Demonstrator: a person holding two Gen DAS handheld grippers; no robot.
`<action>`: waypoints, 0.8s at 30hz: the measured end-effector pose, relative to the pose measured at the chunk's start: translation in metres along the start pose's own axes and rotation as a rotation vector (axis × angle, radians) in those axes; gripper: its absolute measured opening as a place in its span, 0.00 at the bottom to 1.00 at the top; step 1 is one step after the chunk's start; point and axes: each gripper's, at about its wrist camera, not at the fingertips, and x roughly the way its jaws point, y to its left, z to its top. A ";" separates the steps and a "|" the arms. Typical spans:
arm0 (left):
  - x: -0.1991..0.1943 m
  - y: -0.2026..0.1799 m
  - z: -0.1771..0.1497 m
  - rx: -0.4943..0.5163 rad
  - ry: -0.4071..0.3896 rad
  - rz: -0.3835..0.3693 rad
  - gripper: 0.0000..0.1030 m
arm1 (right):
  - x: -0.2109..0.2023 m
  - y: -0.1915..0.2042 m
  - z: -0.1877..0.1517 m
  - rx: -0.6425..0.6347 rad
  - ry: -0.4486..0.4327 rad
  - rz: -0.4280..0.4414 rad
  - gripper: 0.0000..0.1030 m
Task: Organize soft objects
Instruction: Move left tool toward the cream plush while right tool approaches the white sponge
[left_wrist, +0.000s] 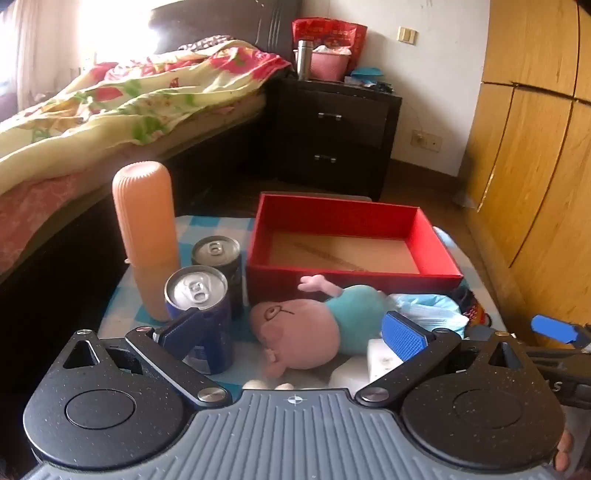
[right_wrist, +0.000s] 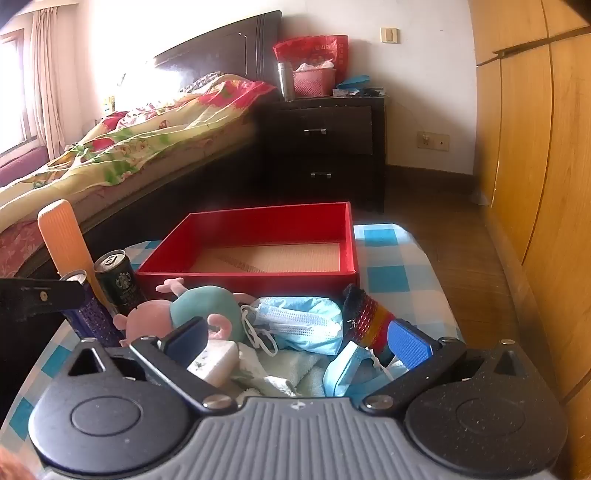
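Note:
A pink pig plush in a teal shirt lies on the checked table in front of an empty red box. My left gripper is open, its blue pads on either side of the plush, close above it. Blue face masks, a pale green cloth, a white block and a dark striped knit piece lie in a pile. My right gripper is open over that pile.
A tall orange ribbed bottle and two drink cans stand at the table's left. A bed is at left, a dark nightstand behind, a wooden wardrobe at right.

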 end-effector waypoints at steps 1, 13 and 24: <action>0.001 0.002 0.000 -0.005 0.005 -0.004 0.95 | 0.000 0.000 0.000 0.000 0.000 -0.001 0.82; 0.031 0.014 -0.034 -0.039 0.180 0.095 0.95 | 0.007 0.004 0.003 -0.046 0.072 -0.050 0.82; 0.039 -0.007 -0.037 0.048 0.225 0.202 0.95 | 0.015 0.015 -0.002 -0.089 0.127 -0.089 0.82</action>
